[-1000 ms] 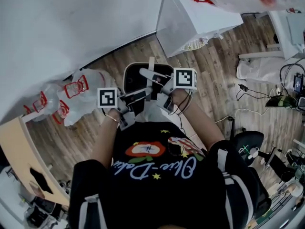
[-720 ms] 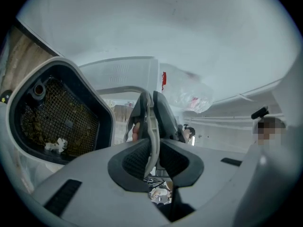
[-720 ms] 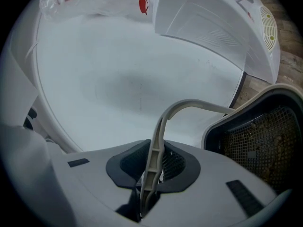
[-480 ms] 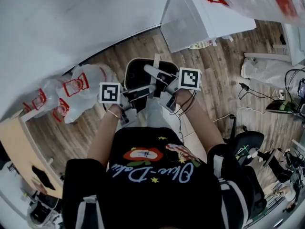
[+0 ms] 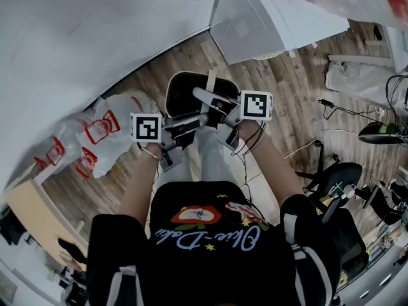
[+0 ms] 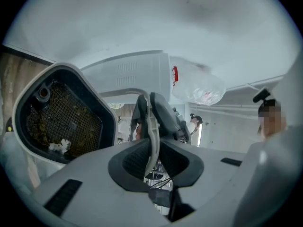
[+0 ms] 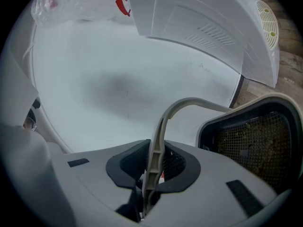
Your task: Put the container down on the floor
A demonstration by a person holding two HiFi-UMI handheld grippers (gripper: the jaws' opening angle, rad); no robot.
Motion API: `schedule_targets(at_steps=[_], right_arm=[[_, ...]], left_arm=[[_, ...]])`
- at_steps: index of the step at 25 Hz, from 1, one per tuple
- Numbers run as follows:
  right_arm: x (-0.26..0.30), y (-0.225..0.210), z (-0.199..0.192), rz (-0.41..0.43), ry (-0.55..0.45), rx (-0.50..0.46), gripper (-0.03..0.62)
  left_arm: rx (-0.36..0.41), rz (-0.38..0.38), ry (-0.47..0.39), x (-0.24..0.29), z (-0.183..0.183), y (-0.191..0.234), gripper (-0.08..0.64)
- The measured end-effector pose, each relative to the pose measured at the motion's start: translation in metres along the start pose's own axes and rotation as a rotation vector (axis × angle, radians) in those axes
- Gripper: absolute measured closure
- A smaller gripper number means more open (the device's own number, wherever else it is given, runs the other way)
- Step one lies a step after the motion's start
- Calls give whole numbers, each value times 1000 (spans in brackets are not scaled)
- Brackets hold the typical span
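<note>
The container [image 5: 186, 93] is a dark bin with a white rim and a mesh insert, hanging by its pale bail handle [image 5: 209, 88] over the wood floor near the white wall. My left gripper [image 5: 185, 123] is shut on the handle from the left, and my right gripper [image 5: 214, 104] is shut on it from the right. In the left gripper view the jaws [image 6: 152, 157] pinch the thin handle strip [image 6: 151, 126], with the container's [image 6: 61, 119] mesh to the left. In the right gripper view the jaws [image 7: 152, 167] clamp the handle [image 7: 158, 141], with the container [image 7: 255, 143] to the right.
A white appliance [image 5: 274, 21] stands on the floor just beyond the container. Plastic bags with red print [image 5: 102, 132] lie to its left. A wooden board [image 5: 35, 222] is at the far left. Cables and a black chair [image 5: 335, 180] are on the right.
Both grippers and the container between them have sunk a little toward the floor. Both grips on the handle stay the same.
</note>
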State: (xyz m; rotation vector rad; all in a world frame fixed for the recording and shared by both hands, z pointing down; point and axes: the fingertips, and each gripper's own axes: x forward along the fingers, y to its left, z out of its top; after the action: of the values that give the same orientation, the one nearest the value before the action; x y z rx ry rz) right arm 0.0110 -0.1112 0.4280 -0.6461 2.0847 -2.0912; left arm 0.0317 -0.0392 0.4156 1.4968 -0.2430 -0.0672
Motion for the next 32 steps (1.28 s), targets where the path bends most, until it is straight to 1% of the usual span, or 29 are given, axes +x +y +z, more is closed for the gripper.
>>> schedule_targets(at_steps=[3,6,8,11,15,19,22,25,27,29,32], right_arm=[[2,-15,5,-23,3,-1,541],[9,-26,12,-28,9,-20,540],[17,-33,14,-25,18,-28,541],[22,-48,13,-43,33,-15,543],[31,-66,20,-61,39,-44,545],[38,-91,24,-92,45,-30,548],[45,-106,28,-104,51,-31,548],[52,-120,35,-101,54,-61,548],[58,-129,39,-101,54,-65,548],[61,-139,42,-110,52,-60,548],[66,-152,45,-122,52,-32,548]], left_arm=[[26,-4,32,3,8,11,505],[31,14,47,4,15,28,505],[19,14,46,4,19,38,505],[3,-5,53,5,22,53,505],[-7,-26,68,9,30,72,503],[-25,-9,83,12,36,100,499],[-10,-2,96,15,45,117,499],[-36,-7,91,18,52,133,494],[-56,-5,83,19,56,142,494],[-72,-7,73,21,62,150,492],[-66,1,76,24,68,163,492]])
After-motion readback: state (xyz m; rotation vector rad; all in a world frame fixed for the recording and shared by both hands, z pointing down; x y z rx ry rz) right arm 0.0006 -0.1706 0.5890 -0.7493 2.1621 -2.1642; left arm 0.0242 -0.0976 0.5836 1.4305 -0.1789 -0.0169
